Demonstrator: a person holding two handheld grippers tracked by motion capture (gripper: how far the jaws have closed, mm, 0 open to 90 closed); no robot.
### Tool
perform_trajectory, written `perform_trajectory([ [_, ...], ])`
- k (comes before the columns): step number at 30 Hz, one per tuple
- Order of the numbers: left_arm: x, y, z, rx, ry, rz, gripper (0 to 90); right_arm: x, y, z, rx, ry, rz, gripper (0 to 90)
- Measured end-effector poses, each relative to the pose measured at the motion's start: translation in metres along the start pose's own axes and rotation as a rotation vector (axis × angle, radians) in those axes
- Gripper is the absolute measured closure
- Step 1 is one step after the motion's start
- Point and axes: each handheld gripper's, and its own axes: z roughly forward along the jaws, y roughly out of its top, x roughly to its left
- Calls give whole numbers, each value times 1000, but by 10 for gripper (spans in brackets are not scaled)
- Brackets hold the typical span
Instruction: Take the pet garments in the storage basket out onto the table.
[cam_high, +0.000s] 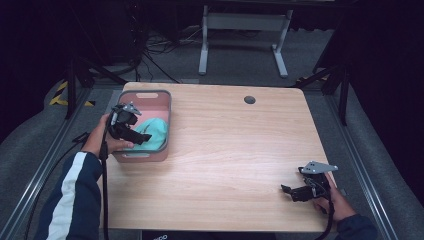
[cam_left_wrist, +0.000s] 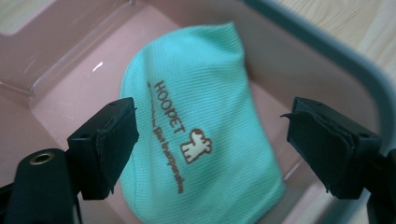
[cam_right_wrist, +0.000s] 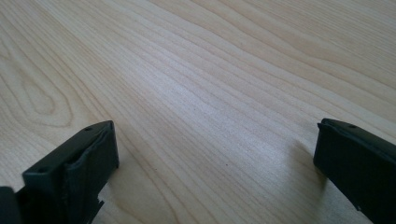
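Hovering over a pink bin (cam_high: 165, 127) at the left side of a wooden table (cam_high: 235, 145), the left gripper (cam_high: 134, 134) points down into the bin with its jaws spread wide and nothing between them. A mint-green cloth (cam_high: 154, 131) lies inside the bin, on its floor, toward the end nearest the person and against the right-hand wall.

From the left gripper view, the cloth (cam_left_wrist: 201, 135) sits below the left gripper (cam_left_wrist: 212, 140), and the gap between the jaws is centred over it. Neither pad touches the fabric. The cloth is knitted, roughly rounded in outline, and printed with brown lettering and a small cartoon animal. The pink bin (cam_left_wrist: 60, 88) surrounds it, and its grey rim runs along the upper right.

At the near right corner of the table, well apart from the bin, a hand holds the right gripper (cam_high: 292, 192) low over the bare wood. The right gripper view shows the right gripper (cam_right_wrist: 215, 154) with its two black jaws far apart, holding nothing, and pale wood grain of the table (cam_right_wrist: 196, 74) stretching away beyond them.

A dark sleeve with a white stripe (cam_high: 70, 195) leads to the left hand (cam_high: 102, 142) beside the bin.
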Motion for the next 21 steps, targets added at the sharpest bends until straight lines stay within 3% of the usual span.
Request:
perform_trajectory([
  [3,5,4,17,62,21,8,165,0,0,0,0,0,-1,3],
  [8,9,6,35,117,2,-10,164,0,0,0,0,1,-2,3],
  [9,10,8,42,151,0,-20,164,0,0,0,0,1,-1,3],
  [16,14,21,57,209,0,-31,161,0,0,0,0,1,-2,3],
  [18,15,26,67,261,12,-19,162,0,0,0,0,1,-2,3],
  [21,16,27,73,288,10,-36,162,0,0,0,0,1,-2,3],
])
